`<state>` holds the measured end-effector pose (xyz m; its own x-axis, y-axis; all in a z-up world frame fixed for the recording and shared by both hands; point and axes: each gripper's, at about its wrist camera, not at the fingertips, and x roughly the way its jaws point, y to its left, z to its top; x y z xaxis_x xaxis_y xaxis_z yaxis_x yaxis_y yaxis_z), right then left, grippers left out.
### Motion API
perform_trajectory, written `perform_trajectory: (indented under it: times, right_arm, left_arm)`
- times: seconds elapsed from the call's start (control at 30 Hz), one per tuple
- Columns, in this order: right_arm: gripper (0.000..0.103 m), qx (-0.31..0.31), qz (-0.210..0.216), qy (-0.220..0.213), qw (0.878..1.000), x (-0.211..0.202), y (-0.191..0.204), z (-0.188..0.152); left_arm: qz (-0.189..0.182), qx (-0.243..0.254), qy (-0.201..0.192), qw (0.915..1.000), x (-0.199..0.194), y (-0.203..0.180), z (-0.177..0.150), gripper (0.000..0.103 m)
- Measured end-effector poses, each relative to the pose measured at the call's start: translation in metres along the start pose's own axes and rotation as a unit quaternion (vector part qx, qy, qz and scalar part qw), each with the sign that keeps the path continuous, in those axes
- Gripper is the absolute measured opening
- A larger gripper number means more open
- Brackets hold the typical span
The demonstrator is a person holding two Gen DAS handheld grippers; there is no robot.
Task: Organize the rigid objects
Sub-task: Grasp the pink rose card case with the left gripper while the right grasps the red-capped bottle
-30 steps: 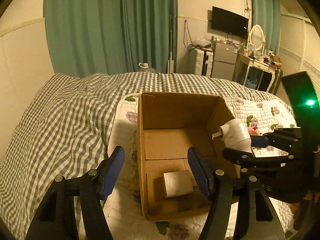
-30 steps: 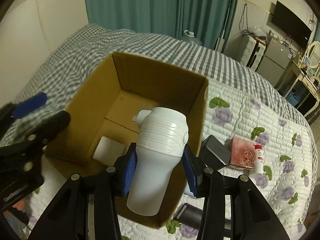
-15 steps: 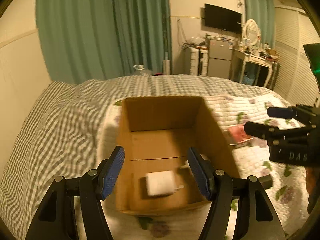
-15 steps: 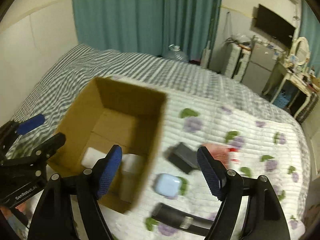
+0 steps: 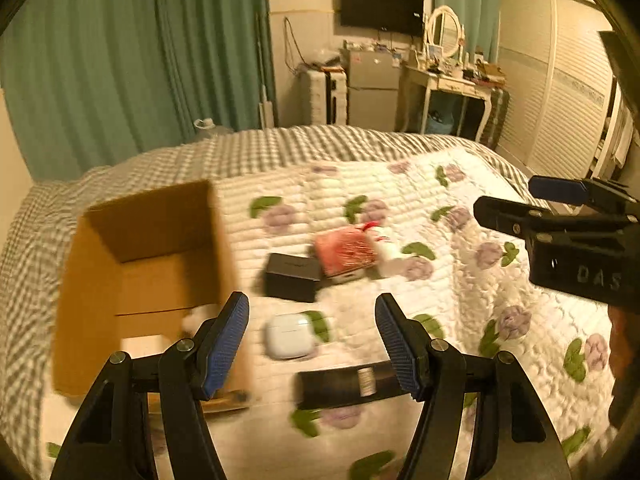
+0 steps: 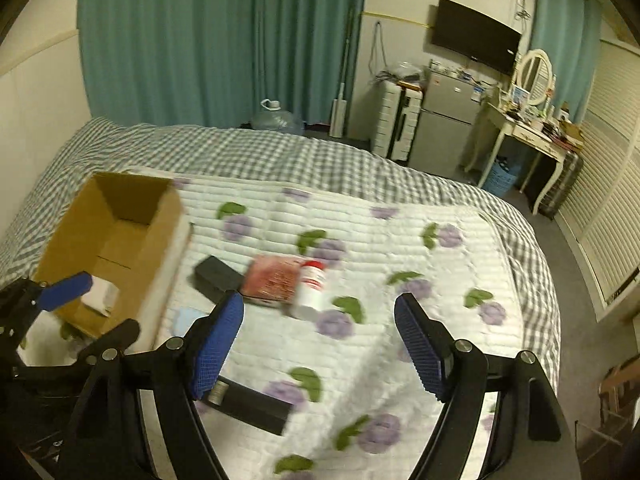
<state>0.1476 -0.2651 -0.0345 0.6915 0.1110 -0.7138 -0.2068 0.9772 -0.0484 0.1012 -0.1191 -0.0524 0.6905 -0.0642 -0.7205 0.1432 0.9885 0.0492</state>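
The white bottle held a second ago is no longer clamped: the right tongs (image 6: 318,344) are now apart and empty, swung from the cardboard box (image 5: 140,280) toward the items on the bed (image 6: 400,360). The left tongs (image 5: 312,344) are apart too. "DAS" can be read on the right tongs' body.

Both views are dim and lit by warm indoor light, the left wrist view strongly amber, the right wrist view cooler and greyer; no lamp shows in either. Motion blur smears the cardboard box (image 5: 140,280) and the small items on the quilt (image 6: 360,340) at mid-frame, while the gripper fingers (image 5: 224,344) low in the frame stay sharp; fisheye bending curves the curtains (image 6: 200,40) and walls towards the edges, and the corners fall to black.
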Motion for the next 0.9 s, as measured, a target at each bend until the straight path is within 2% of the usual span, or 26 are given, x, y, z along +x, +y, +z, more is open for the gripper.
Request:
perform_trajectory:
  times: [0.1,0.27,0.4,0.47,0.53,0.67,0.8,0.9]
  right_arm:
    - [0.078,0.006,-0.003,0.007,1.0,0.01,-0.019,-0.007]
    - [0.078,0.011,0.004,0.021,1.0,0.042,-0.034,-0.006]
    - [0.078,0.004,0.021,0.046,0.999,0.09,-0.031,0.004]
    - [0.078,0.011,0.034,0.07,0.997,0.12,-0.032,0.007]
    - [0.072,0.023,0.049,0.09,0.995,0.147,-0.035,0.008]
    - [0.054,0.038,0.079,0.136,0.987,0.194,-0.034,0.007]
    - [0.052,0.052,0.13,0.158,0.978,0.219,-0.028,0.004]
    - [0.052,0.061,0.155,0.168,0.972,0.229,-0.029,-0.001]
  left_arm:
    - [0.008,0.009,0.015,0.9998,0.023,-0.015,0.006,0.068]
    - [0.025,-0.003,0.039,0.9989,0.059,-0.019,0.013,0.068]
    - [0.047,-0.011,0.04,0.998,0.084,-0.011,0.026,0.068]
    - [0.078,-0.007,0.038,0.9962,0.1,-0.005,0.037,0.068]
    - [0.088,-0.019,0.042,0.995,0.112,0.002,0.045,0.068]
    - [0.077,-0.049,0.056,0.9943,0.136,0.012,0.055,0.068]
    - [0.092,-0.047,0.057,0.993,0.148,0.01,0.056,0.068]
    - [0.082,-0.054,0.065,0.993,0.152,0.012,0.056,0.068]
